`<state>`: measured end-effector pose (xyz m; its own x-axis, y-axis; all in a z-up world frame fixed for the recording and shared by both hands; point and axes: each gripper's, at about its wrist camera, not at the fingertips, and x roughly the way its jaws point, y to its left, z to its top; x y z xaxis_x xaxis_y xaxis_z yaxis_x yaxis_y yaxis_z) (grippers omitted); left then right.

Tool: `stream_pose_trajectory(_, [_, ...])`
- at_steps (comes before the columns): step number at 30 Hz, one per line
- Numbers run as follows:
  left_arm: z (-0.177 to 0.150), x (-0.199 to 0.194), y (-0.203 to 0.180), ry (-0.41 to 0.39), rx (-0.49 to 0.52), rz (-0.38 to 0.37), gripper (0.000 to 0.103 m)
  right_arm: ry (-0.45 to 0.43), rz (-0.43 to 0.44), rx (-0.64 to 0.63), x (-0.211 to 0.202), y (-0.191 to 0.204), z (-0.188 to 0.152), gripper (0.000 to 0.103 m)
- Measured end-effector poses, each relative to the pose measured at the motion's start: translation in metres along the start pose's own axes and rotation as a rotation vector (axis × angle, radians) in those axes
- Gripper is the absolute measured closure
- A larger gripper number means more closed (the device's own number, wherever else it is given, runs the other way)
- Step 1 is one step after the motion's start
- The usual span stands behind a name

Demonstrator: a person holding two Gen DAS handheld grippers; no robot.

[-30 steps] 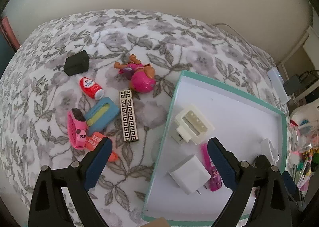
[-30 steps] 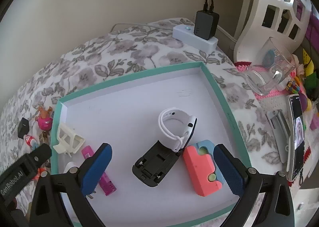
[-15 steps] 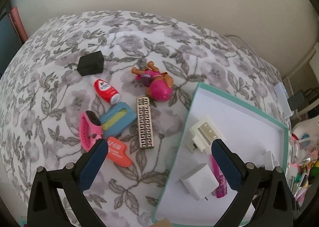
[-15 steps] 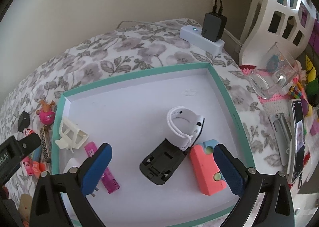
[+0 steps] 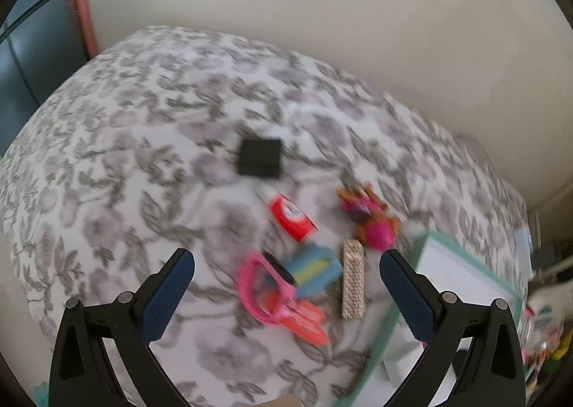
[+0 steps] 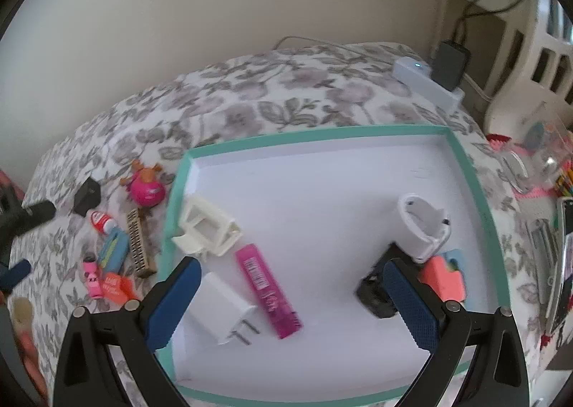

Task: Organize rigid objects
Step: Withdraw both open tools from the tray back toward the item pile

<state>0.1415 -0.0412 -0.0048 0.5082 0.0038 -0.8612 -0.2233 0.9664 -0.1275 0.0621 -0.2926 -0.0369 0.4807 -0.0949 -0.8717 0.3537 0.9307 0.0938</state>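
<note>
A teal-rimmed white tray [image 6: 469, 170] holds a white adapter [image 6: 206, 224], a white plug [image 6: 224, 310], a pink tube [image 6: 266, 290], a white watch band [image 6: 422, 228], a black clip [image 6: 376, 290] and a coral block [image 6: 442, 280]. Loose on the floral cloth left of it lie a black cube [image 5: 260, 157], red bottle [image 5: 292, 217], pink toy [image 5: 372, 224], patterned bar [image 5: 353, 283], blue case [image 5: 315, 269], pink watch [image 5: 263, 287] and orange tag [image 5: 309, 321]. My left gripper [image 5: 286, 287] is open above these loose things. My right gripper [image 6: 292, 301] is open above the tray.
A white power strip [image 6: 426, 83] with a black charger [image 6: 449, 65] sits at the back right. A white chair and cluttered stationery [image 6: 551, 170] stand right of the tray. The tray's corner shows in the left wrist view [image 5: 429, 238].
My left gripper has swung left, away from the tray and over the loose things. My right gripper has also shifted left over the tray. Both stay open.
</note>
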Motion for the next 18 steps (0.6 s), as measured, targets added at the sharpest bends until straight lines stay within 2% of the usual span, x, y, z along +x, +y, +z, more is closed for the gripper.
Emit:
stream_pose_trajectory(8, [0.019, -0.009, 0.041, -0.047, -0.122, -0.002, 0.0, -0.026, 0.031, -0.104, -0.002, 0.04, -0.002, 0.0])
stream_pose_trajectory(14, [0.027, -0.007, 0.057, -0.048, -0.143, 0.007, 0.0, -0.025, 0.077, -0.164, 0.002, 0.07, -0.002, 0.0])
stream_pose_trajectory(18, [0.028, 0.002, 0.062, -0.015, -0.093, 0.069, 0.0, -0.008, 0.126, -0.21, 0.007, 0.094, -0.004, 0.0])
